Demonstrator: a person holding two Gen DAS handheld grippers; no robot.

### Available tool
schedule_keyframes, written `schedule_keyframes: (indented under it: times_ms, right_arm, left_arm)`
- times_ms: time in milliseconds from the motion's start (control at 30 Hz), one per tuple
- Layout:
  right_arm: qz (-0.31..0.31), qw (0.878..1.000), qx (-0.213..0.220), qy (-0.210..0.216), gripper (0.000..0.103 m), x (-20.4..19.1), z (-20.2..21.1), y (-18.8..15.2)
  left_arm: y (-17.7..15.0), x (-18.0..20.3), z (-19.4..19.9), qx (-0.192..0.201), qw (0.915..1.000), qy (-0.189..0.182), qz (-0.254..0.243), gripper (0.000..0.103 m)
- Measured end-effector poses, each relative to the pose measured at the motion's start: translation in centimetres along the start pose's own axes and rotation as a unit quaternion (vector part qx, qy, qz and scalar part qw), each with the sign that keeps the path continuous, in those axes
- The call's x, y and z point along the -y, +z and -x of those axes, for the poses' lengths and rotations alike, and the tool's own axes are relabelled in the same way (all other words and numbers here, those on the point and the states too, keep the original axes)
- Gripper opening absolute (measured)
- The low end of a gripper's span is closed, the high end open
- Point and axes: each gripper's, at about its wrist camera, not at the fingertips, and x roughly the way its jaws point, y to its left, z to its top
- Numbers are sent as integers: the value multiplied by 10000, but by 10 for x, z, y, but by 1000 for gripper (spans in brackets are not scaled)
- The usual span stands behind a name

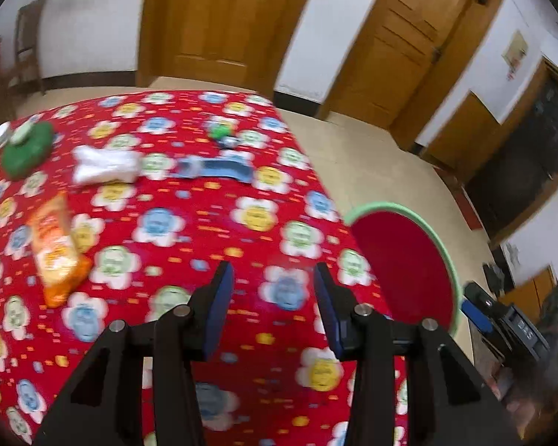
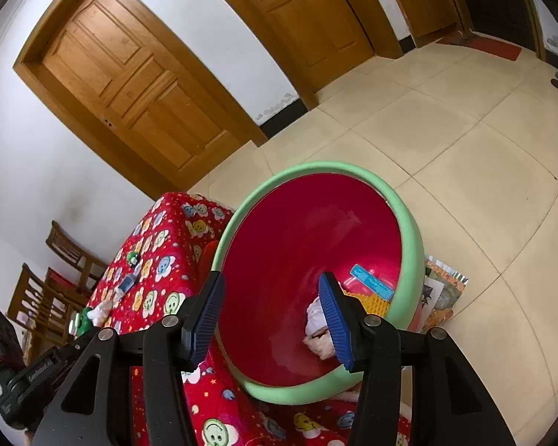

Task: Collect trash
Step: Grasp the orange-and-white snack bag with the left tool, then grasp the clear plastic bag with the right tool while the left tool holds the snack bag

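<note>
A red bin with a green rim point(image 2: 409, 223) stands beside the red flowered table point(image 1: 189, 230); it also shows in the left wrist view point(image 1: 442, 249). Inside lie a blue wrapper point(image 2: 372, 281), an orange wrapper point(image 2: 372, 303) and crumpled white paper point(image 2: 314, 316). My right gripper point(image 2: 271, 319) is open and empty above the bin's mouth. My left gripper point(image 1: 271, 308) is open and empty over the table's near right part. On the table lie an orange snack packet point(image 1: 55, 249), a white crumpled bag point(image 1: 104, 165), a blue wrapper point(image 1: 215, 169), a green lump point(image 1: 26, 148) and a small green item point(image 1: 221, 132).
Wooden doors point(image 2: 137, 85) and white walls stand behind. Wooden chairs point(image 2: 48, 290) stand left of the table. Colourful paper bags point(image 2: 442, 293) lie on the tiled floor beside the bin. Black equipment point(image 1: 509, 316) sits at the right in the left wrist view.
</note>
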Motion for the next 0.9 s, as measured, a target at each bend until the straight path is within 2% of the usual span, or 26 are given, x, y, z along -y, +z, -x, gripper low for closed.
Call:
schedule_keyframes:
  times_ms: [267,533,700,833,900]
  right_arm:
    - [113,9999,-2,-14,55,-9,0,-2]
    - [151,9999,-73,-41,57,-14,-6,-5]
    - [196,9997,-124,-46,57,-18,-11,-5]
    - [233,9996,-169,-50,57,-21,-16,-4]
    - [257,9995,-189,-56,57,-23,-18,-4]
  left_arm:
    - [10,-58,11,193,9968,490,603,44]
    - [15,-112,13,221,9866,1164,1119,44]
    - [16,-131,9,250,9808,1539,1170,44]
    - [17,-140,5,197,9776,1682,1250,44]
    - [16,-145,-1,117,9786,1556,1338,44]
